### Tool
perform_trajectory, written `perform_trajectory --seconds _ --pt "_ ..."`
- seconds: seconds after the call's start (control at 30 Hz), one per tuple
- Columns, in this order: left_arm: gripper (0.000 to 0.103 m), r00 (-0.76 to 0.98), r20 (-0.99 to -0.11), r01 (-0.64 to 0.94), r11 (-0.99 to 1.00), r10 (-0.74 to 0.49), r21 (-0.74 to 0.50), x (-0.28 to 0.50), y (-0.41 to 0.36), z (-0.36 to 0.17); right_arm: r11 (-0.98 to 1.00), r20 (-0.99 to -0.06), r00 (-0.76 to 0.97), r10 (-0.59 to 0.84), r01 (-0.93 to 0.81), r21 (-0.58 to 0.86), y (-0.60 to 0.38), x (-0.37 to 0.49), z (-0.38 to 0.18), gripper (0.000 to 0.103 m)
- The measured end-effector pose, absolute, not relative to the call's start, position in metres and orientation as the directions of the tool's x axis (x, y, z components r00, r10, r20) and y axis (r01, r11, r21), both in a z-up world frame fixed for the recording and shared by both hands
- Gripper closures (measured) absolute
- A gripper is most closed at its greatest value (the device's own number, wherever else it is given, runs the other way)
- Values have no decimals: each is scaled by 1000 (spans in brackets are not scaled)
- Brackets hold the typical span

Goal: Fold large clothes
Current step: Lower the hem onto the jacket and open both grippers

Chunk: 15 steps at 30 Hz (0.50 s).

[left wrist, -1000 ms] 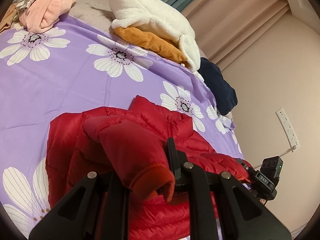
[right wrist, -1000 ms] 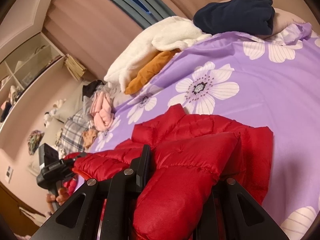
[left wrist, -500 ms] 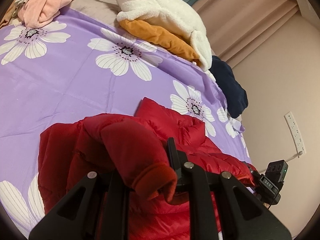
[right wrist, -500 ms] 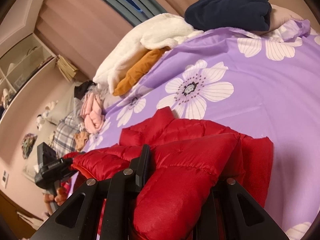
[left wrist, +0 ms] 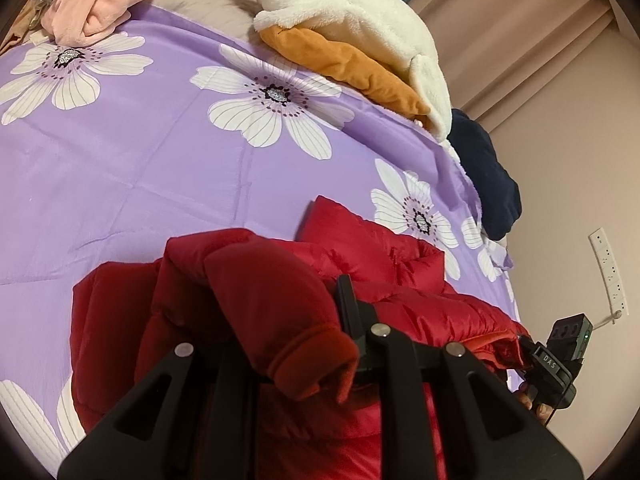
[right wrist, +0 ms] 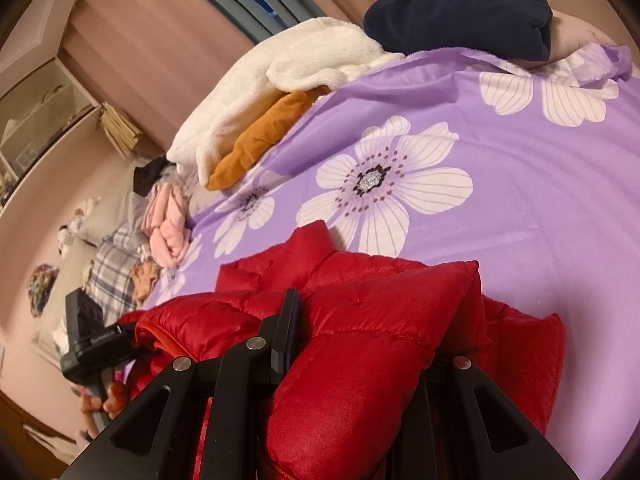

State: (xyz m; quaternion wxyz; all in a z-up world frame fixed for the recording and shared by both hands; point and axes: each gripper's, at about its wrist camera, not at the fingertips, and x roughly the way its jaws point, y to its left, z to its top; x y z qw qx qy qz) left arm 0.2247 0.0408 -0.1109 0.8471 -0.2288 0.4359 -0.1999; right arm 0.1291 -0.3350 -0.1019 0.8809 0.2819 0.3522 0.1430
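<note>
A red puffer jacket (left wrist: 400, 264) lies bunched on the purple flowered bedspread (left wrist: 120, 168); it also shows in the right wrist view (right wrist: 380, 280). My left gripper (left wrist: 296, 320) is shut on a red sleeve with a knit cuff (left wrist: 316, 364) and holds it over the jacket body. My right gripper (right wrist: 360, 320) is shut on the other padded sleeve (right wrist: 360, 380), which fills the space between its fingers. Each gripper shows at the edge of the other's view: the right one (left wrist: 556, 364) and the left one (right wrist: 92, 340).
A white fleece over an orange garment (left wrist: 352, 40), a navy garment (left wrist: 488, 176) and pink clothes (left wrist: 100, 0) lie along the bed's far edge. A wall with a power strip (left wrist: 608, 272) is at the right. Plaid and other clothes (right wrist: 116, 264) lie past the bed.
Both grippers have moved forward over the bed with the sleeves held, so the jacket sits lower in the views and the far piles look closer.
</note>
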Motion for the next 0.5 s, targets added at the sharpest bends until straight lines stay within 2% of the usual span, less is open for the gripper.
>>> perform_trajectory --seconds 0.5 --pt "83 539 -683 109 845 -492 -523 233 36 -120 762 -548 684 482 -19 647 -343 140 -111 79"
